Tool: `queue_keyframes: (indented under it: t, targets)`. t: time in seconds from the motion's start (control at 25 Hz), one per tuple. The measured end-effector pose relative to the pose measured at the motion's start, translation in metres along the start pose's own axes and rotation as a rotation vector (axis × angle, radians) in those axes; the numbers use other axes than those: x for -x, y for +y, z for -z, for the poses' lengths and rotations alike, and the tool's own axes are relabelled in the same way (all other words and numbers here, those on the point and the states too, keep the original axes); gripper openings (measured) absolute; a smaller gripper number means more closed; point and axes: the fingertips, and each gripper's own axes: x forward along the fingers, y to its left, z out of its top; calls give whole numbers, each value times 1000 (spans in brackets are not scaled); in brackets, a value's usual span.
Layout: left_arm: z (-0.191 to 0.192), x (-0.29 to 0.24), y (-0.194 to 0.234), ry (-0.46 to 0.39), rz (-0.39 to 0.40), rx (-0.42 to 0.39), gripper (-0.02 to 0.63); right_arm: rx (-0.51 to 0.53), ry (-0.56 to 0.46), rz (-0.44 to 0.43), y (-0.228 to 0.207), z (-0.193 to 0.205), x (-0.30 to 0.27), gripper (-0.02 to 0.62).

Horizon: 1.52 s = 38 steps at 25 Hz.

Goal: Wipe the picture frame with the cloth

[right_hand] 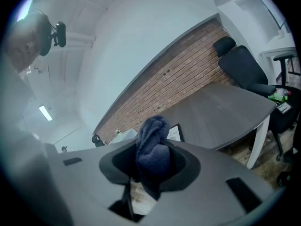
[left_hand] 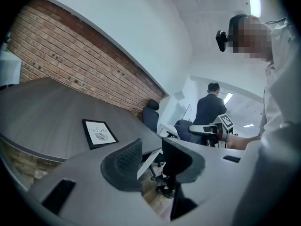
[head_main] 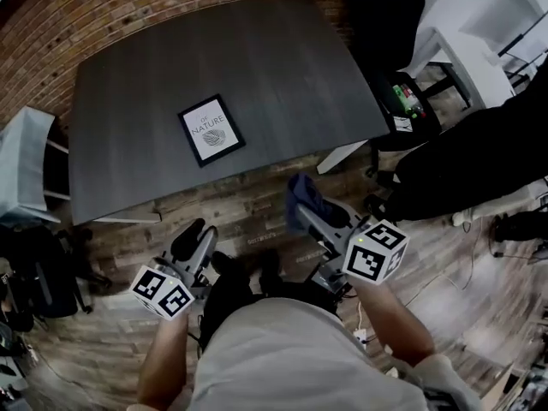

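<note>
Cloth (right_hand: 153, 147), dark blue and bunched, is clamped between the jaws of the right claw (right_hand: 149, 166), with its folds bulging up past the fingertips and a tail hanging below them. In the head view it sticks out ahead of that claw over the wooden floor (head_main: 257, 217), short of the table edge. Straight ahead of the right claw and well apart from it, the picture frame (head_main: 211, 130) lies flat on the dark grey table (head_main: 282, 50); it has a black edge and a white print, and in the right gripper view the cloth partly covers it. The left claw (head_main: 195, 240) hangs to the left of the right one, about level with it, also over the floor and short of the table. Its jaws stand partly apart with nothing between them, and only floor and a chair base show through the gap. From this claw the frame is ahead and a little left of the line it points along, well apart. Beyond the table runs a brick wall (head_main: 171, 7); a black office chair (head_main: 385, 11) stands past the table's far right corner, and a person in dark clothes (head_main: 479, 165) is off to the right of the right claw
</note>
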Motion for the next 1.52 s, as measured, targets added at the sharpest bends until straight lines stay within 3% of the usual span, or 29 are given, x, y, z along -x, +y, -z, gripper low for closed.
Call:
queue_keyframes:
  t: [0.28,0.84,1.24,1.52]
  targets:
    - [-2,-26,53,75,-10,-31,158,-4,39,40,-15,-8,-44,121]
    - [-11,-74,163,280,52,-173,195,17,107,176,-40,-27,-157,121]
    - [8,-101,196,373,108,-251,207,150,258,287,-81,-31,-217,121]
    - [21,-125,206,449,108,-339,215,163,384,282,-125,-26,-272,121]
